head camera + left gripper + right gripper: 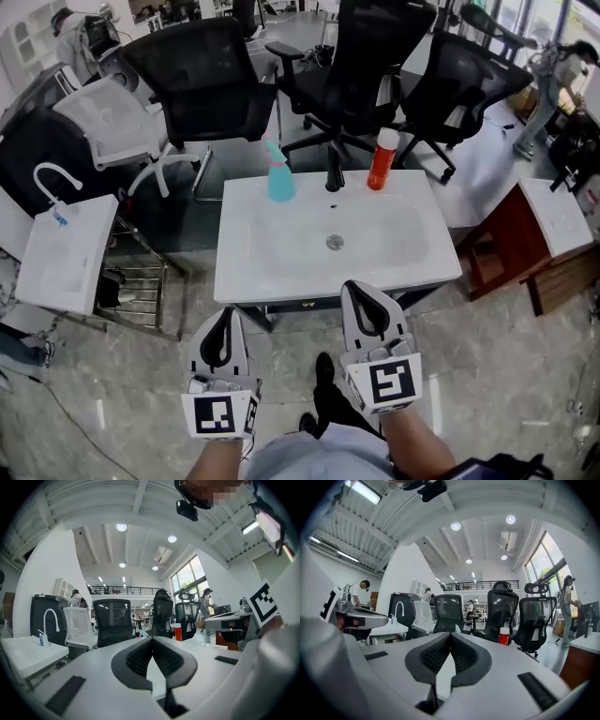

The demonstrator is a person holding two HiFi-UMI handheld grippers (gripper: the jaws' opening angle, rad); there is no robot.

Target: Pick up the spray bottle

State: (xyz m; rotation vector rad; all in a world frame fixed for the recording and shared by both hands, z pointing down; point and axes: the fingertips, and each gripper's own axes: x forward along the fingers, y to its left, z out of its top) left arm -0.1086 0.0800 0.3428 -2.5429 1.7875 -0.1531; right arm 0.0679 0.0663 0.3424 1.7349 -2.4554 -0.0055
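A teal spray bottle point(279, 174) stands at the back left of the white sink basin point(281, 272), left of the black tap point(334, 173). An orange-red bottle with a white cap point(382, 157) stands right of the tap. Both grippers are held level in front of the basin's near edge, well short of the bottles. My left gripper point(223, 312) is shut and holds nothing, and so is my right gripper point(359, 286). In the left gripper view the spray bottle point(143, 633) peeks just over the closed tips point(152, 638). The right gripper view shows it point(457, 627) beyond the closed tips point(450, 633).
Black office chairs point(206, 75) and a white mesh chair point(108, 117) crowd behind the basin. A second white sink with a curved tap point(61, 253) stands at the left. A wooden cabinet point(511, 239) is at the right. The person's shoe point(325, 367) is below the basin.
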